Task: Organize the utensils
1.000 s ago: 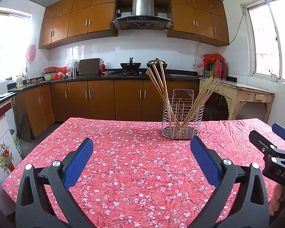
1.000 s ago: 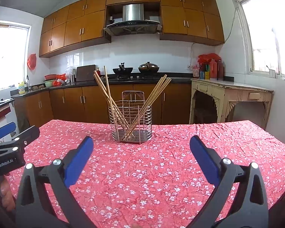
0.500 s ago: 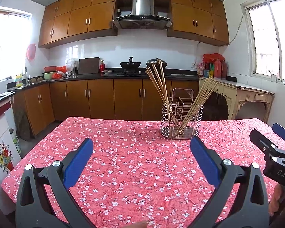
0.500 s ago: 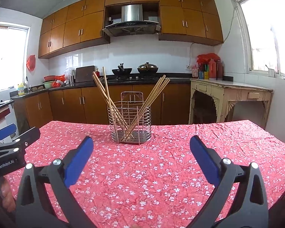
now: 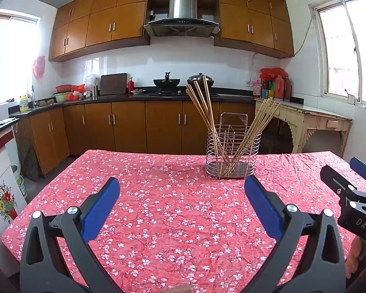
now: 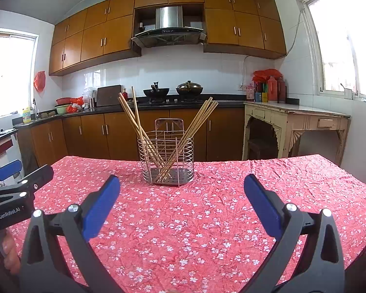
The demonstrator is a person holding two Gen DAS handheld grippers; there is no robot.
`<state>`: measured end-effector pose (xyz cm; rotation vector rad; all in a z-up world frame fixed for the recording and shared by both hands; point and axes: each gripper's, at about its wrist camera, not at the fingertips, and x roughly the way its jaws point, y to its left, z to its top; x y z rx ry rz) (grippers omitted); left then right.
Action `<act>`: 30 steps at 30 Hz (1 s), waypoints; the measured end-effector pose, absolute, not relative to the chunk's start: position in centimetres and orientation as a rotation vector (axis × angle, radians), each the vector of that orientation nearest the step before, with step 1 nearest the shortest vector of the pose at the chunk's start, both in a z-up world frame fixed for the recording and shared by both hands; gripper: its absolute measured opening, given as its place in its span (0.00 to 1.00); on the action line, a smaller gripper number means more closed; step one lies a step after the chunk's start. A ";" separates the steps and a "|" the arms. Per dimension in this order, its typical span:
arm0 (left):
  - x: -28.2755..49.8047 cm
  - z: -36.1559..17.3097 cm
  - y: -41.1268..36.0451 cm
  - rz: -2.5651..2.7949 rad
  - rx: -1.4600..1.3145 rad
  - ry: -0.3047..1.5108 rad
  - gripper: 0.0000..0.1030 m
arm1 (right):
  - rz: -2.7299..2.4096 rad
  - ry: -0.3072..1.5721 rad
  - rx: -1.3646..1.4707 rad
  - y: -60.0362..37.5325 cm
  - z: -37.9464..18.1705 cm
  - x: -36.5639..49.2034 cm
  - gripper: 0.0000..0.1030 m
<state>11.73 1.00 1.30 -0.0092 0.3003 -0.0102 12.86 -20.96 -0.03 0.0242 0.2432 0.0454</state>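
Note:
A round wire utensil holder (image 5: 233,155) (image 6: 167,161) stands on the far half of the table, which is covered in a red flowered cloth (image 5: 178,210) (image 6: 207,219). Several wooden chopsticks (image 5: 202,107) (image 6: 131,119) lean out of it in two bunches, one to the left and one to the right. My left gripper (image 5: 181,197) hangs open above the near part of the table with nothing between its blue pads. My right gripper (image 6: 181,196) is open too, and empty. Each gripper shows at the edge of the other's view, held by a hand.
Behind the table runs a kitchen counter (image 5: 158,96) with a wok, a pot and bottles, over brown cabinets. A cream wooden side table (image 6: 295,119) stands at the right wall under a window. The table's left edge drops to the floor near a tiled wall.
Both grippers have barely shifted; the views have drifted slightly and the holder sits almost where it was. Both stay open.

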 end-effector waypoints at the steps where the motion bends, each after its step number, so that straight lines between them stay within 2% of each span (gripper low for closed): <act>1: 11.7 1.3 1.0 -0.009 -0.008 0.300 0.98 | 0.046 0.243 0.025 -20.9 0.0 12.8 0.96; 30: 11.9 1.0 0.6 -0.011 -0.003 0.317 0.98 | 0.050 0.248 0.031 -21.0 0.0 12.9 0.96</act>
